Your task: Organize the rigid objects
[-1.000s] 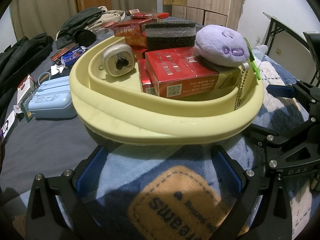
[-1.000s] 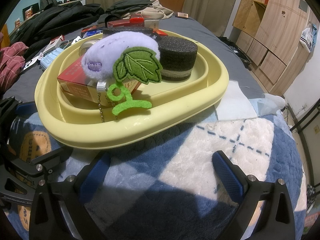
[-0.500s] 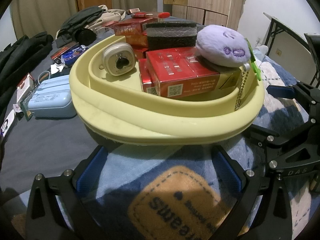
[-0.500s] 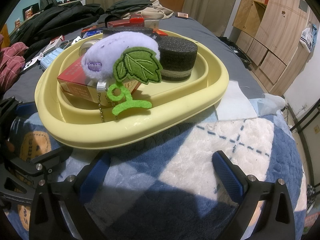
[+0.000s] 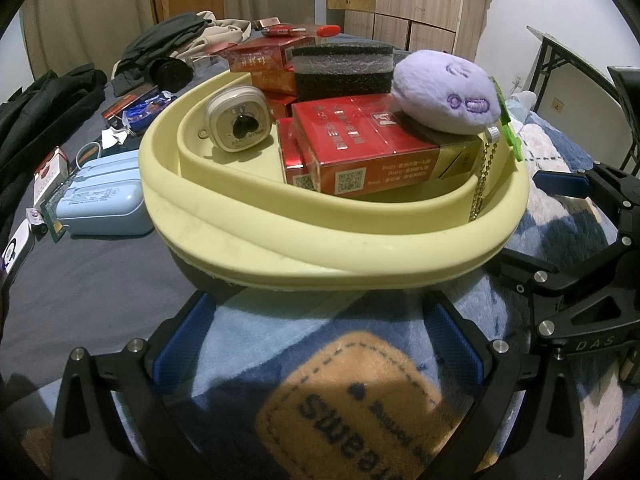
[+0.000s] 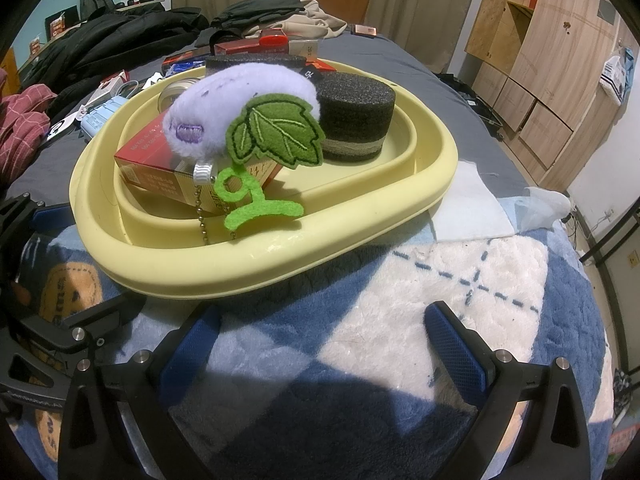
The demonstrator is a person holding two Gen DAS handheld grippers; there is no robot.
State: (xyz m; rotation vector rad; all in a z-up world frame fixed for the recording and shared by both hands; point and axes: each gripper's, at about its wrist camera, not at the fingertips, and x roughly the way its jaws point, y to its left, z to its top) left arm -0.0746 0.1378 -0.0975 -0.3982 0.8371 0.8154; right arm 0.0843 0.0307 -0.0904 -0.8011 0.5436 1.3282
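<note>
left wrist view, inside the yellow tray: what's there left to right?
In the tray: beige clock → red box → purple plush → ball chain.

left wrist cam: low over blanket (image 5: 256,320), close, facing yellow tray (image 5: 280,248) from its near-left side | right wrist cam: low, close, facing same tray (image 6: 280,264) from its other side | overlap: tray, purple plush (image 5: 446,92) (image 6: 240,108), each other's gripper at frame edge

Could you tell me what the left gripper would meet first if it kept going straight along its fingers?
Most likely the near rim of the yellow tray, just beyond the open left gripper; only blanket lies between, though depth is uncertain.
</note>
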